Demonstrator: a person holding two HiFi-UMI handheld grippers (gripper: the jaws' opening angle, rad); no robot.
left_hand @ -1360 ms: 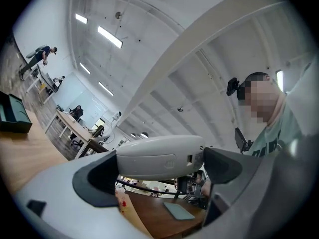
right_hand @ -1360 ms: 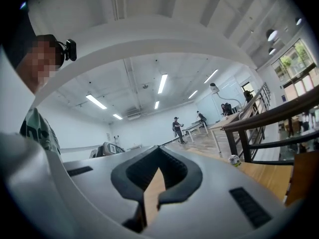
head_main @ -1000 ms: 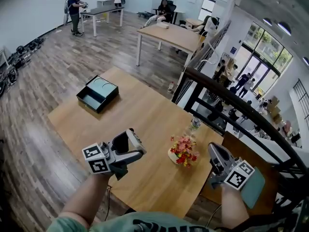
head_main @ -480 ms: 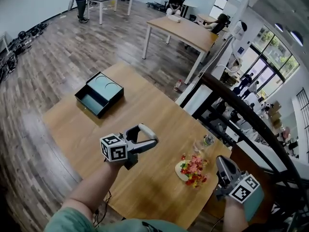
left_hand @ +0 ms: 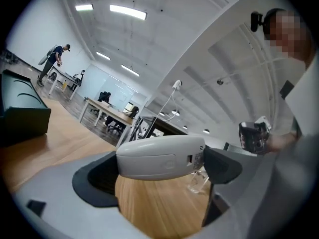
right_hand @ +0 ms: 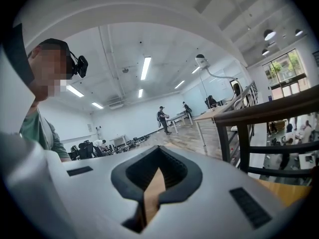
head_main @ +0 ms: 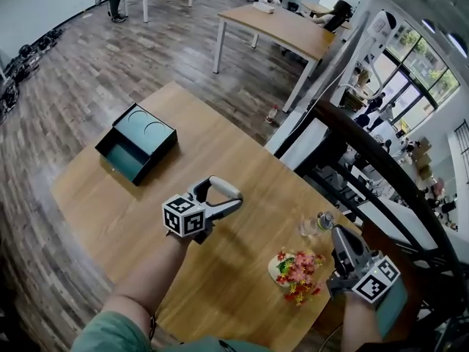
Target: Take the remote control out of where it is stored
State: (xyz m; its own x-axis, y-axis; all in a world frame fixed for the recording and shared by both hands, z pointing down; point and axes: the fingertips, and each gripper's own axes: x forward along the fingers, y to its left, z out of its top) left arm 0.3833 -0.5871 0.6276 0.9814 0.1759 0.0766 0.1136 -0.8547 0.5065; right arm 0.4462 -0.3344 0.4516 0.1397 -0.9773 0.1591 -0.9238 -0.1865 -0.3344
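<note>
The white remote control [head_main: 220, 190] lies crosswise between the jaws of my left gripper [head_main: 218, 199], which is shut on it above the middle of the wooden table [head_main: 110, 204]. From the left gripper view the remote [left_hand: 162, 157] spans the gap between both pads. A dark green storage box [head_main: 141, 132] sits at the table's far left, its teal drawer [head_main: 121, 160] pulled open. My right gripper [head_main: 344, 249] is shut and holds nothing, near the table's right edge; its pads [right_hand: 149, 193] meet with only a thin slit between them.
A small pot of red and yellow flowers [head_main: 297, 270] and a clear glass [head_main: 311, 227] stand on the table between the grippers. A black railing [head_main: 381, 182] runs along the right. Other tables [head_main: 275, 24] and people stand farther off.
My left gripper has moved forward and a little right over the table, still holding the remote. The right gripper has dropped lower and right in the view. The view has tilted down.
</note>
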